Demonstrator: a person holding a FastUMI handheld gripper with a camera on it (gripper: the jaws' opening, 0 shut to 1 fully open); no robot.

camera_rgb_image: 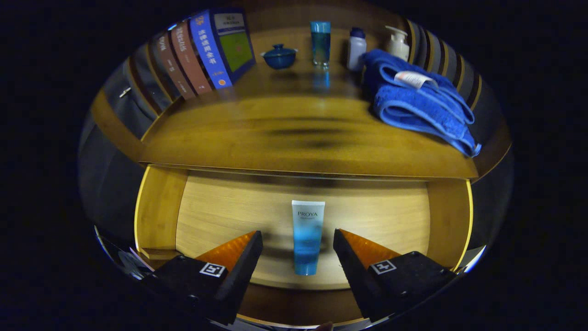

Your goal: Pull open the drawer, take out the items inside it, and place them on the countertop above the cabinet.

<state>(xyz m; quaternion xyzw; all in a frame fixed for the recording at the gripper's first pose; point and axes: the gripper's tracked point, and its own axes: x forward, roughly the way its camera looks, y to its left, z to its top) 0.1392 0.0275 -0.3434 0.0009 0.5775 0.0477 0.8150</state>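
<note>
Drawer [158, 216] open, pick step underway. Gripper [297, 239] spread wide, empty, straddling tube [307, 236] at lower centre. Next: descend, close on tube, lift to tabletop [257, 138].

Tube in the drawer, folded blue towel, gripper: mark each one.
tube [307, 236]: gripper view, middle of its body, between the open fingers.
blue towel [420, 103]: gripper view, top fold, on the countertop.
gripper [297, 239]: gripper view, midway between fingertips.
</note>
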